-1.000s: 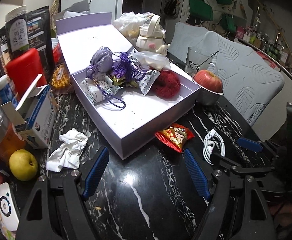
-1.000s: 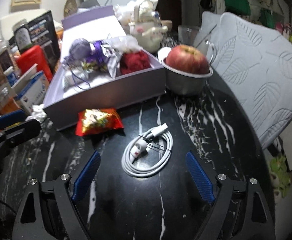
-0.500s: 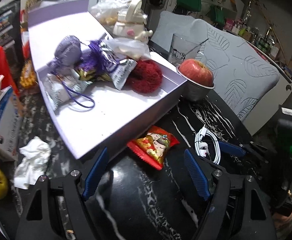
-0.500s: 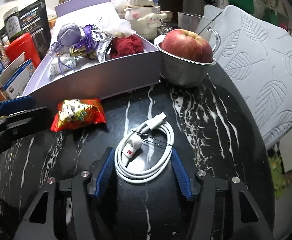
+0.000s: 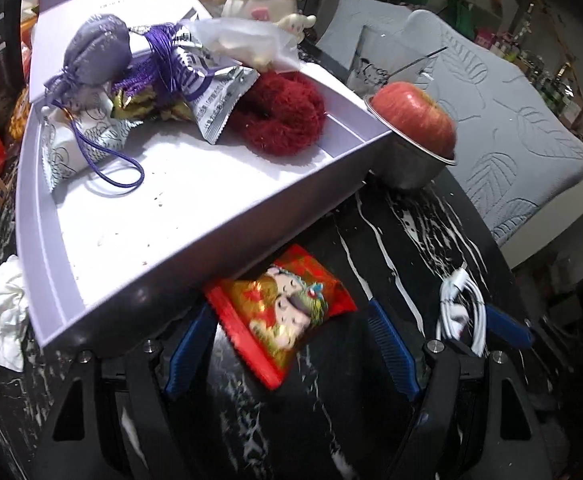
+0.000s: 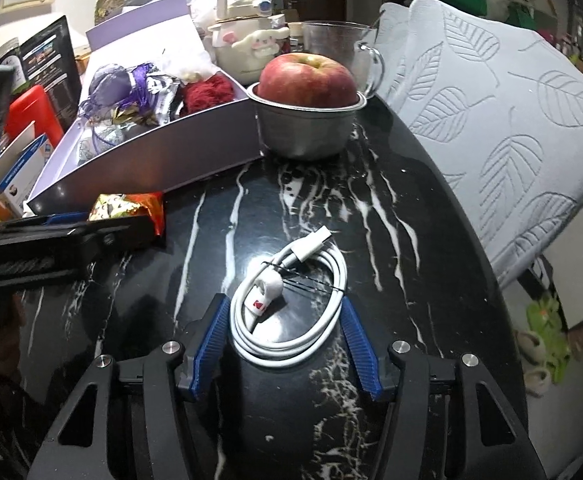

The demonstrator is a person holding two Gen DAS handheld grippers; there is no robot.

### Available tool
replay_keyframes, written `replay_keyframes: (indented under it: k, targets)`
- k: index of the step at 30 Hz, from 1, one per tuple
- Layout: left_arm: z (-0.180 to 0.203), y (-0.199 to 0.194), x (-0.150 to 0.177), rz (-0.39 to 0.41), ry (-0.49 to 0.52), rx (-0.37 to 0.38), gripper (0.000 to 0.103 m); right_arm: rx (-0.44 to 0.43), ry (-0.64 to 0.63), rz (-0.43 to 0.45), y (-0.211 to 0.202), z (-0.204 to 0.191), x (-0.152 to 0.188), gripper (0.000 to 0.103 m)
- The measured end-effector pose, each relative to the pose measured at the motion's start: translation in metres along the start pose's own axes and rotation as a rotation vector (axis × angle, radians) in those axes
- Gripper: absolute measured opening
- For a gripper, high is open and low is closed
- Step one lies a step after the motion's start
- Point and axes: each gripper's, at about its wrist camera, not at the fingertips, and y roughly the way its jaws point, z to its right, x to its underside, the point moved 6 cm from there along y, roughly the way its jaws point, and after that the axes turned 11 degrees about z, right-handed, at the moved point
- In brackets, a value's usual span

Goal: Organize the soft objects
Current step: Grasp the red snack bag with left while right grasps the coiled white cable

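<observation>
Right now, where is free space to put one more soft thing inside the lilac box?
The lilac box has bare floor in its near half, between the purple cord and the front wall. The far end is crowded: purple pouch, foil packets, red scrunchie.

Dim indoor light, glare on the tabletop (image 6: 275,264), fisheye-bent dark edges.
</observation>
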Motion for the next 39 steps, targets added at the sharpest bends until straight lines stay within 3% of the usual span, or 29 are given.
replay_keyframes:
  k: [6, 9, 15, 27, 35, 37, 39]
  targets:
    - [0.014, 0.008, -0.001, -0.011, 0.050, -0.054, 0.076, 0.000, -0.005, 0.007, -0.004, 0.003, 0.004, 0.057]
    - [0.019, 0.010, 0.001, 0.001, 0.089, -0.080, 0.060, -0.004, -0.006, 0.007, -0.007, 0.003, 0.007, 0.057]
    - [0.024, 0.003, 0.008, -0.002, 0.087, -0.032, 0.053, -0.009, 0.014, 0.006, -0.018, 0.004, 0.016, 0.057]
    - [0.043, -0.033, 0.051, -0.047, 0.160, 0.049, 0.052, -0.027, 0.028, 0.017, -0.054, 0.001, 0.046, 0.057]
    - [0.056, -0.054, 0.081, -0.061, 0.219, 0.064, 0.052, -0.043, 0.003, 0.024, -0.075, -0.008, 0.067, 0.057]
    - [0.057, -0.056, 0.085, -0.060, 0.227, 0.062, 0.052, -0.047, 0.005, 0.042, -0.078, -0.010, 0.070, 0.059]
    - [0.056, -0.057, 0.088, -0.059, 0.226, 0.065, 0.052, -0.038, -0.004, 0.057, -0.078, -0.013, 0.071, 0.071]
